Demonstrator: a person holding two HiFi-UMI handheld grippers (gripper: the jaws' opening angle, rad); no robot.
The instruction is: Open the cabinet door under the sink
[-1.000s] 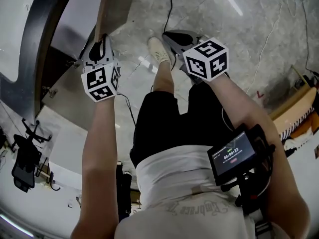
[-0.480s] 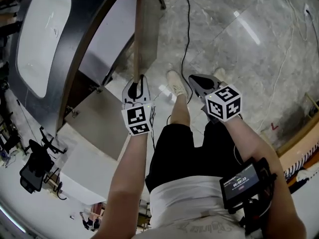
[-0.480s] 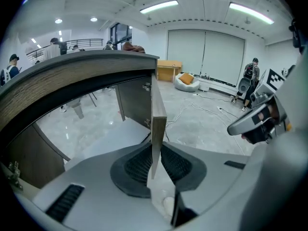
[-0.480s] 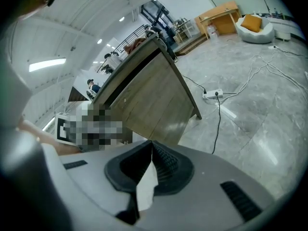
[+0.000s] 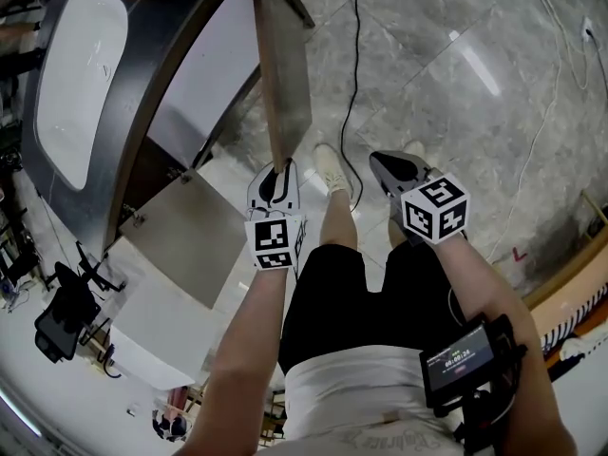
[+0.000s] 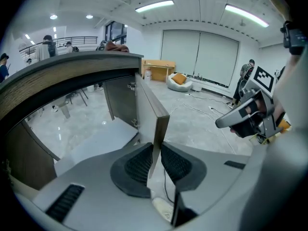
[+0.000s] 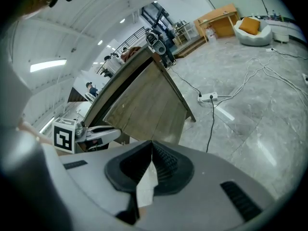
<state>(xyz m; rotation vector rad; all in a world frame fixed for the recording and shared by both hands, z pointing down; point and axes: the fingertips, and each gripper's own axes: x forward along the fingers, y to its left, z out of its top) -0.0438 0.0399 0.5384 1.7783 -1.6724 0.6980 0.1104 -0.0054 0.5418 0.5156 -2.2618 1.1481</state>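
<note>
Two tongs are in sight, yet only one does the work. The left tongs (image 6: pixel 155 152) are clenched on the free edge of the cabinet door (image 5: pixel 283 74), their ribbed pads (image 6: pixel 139 163) pressing the panel's thickness from either side. Gripping the edge makes sense: no handle shows on the door from here, and the edge away from the hinges likely gives the most leverage. The door stands well out from the cabinet front, running from the far part of the desk (image 5: pixel 142 93) toward the person, with the white sink (image 5: pixel 81 74) set into the desk to its left. The space beneath the desk looks exposed, so I judge the task largely done, with perhaps a little more swing to give. The right tongs (image 7: pixel 152 148) are pressed together on nothing, held to the right of the door over the grey floor (image 5: pixel 456 84), probably so they stay out of the door's arc. A black cable (image 5: pixel 353 55) runs along the floor just right of the door; whether a wider swing would catch it I cannot tell. Nearer, left of the left tongs, a second pale panel (image 5: pixel 185 245) juts from the cabinet; its role is unclear.
</note>
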